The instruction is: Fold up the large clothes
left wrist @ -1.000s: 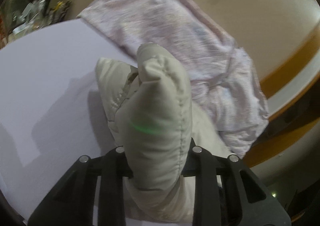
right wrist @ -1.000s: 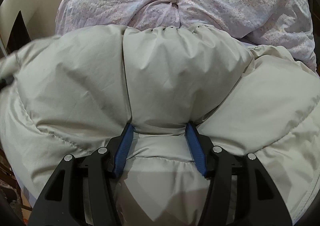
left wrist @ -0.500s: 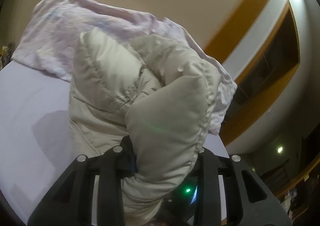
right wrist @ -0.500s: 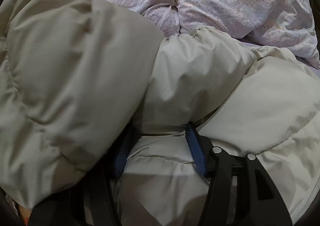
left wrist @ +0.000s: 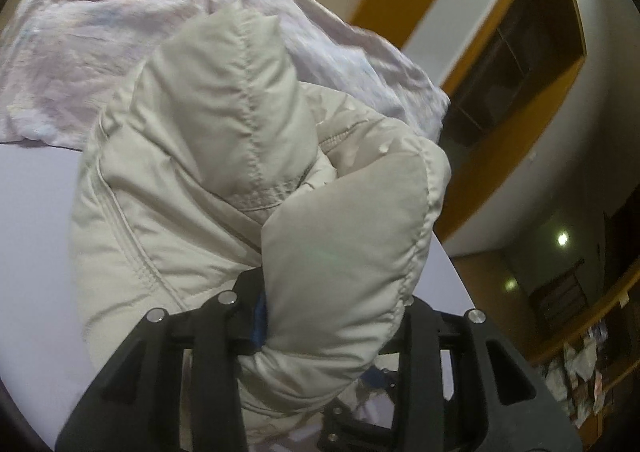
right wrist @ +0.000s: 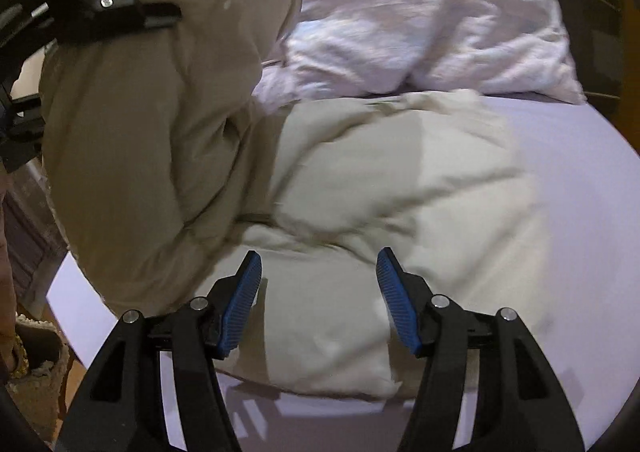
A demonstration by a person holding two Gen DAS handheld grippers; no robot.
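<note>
A puffy cream jacket (right wrist: 400, 172) lies on the lilac bed sheet (right wrist: 580, 212). My left gripper (left wrist: 332, 292) holds a thick fold of the jacket (left wrist: 208, 132) in the air. The padding bulges out between its fingers while the jaws are opening. In the right wrist view, that raised part (right wrist: 160, 112) hangs at the left, with the left gripper (right wrist: 100, 12) clamped near its top. My right gripper (right wrist: 318, 256) hovers just above the flat part of the jacket near the bed's front edge. Its jaws are opening, and its blue pads (right wrist: 244, 304) touch no cloth.
A crumpled pale pink quilt (right wrist: 420, 12) is heaped at the head of the bed behind the jacket, and it also shows in the left wrist view (left wrist: 80, 44). The bed's edge (right wrist: 72, 312) drops off at the lower left. An orange-framed wall recess (left wrist: 520, 72) stands beyond the bed.
The right gripper let go of the jacket fold it pinched and drew back, jaws now apart. The left gripper swung its fold up and across, over the rest of the jacket.
</note>
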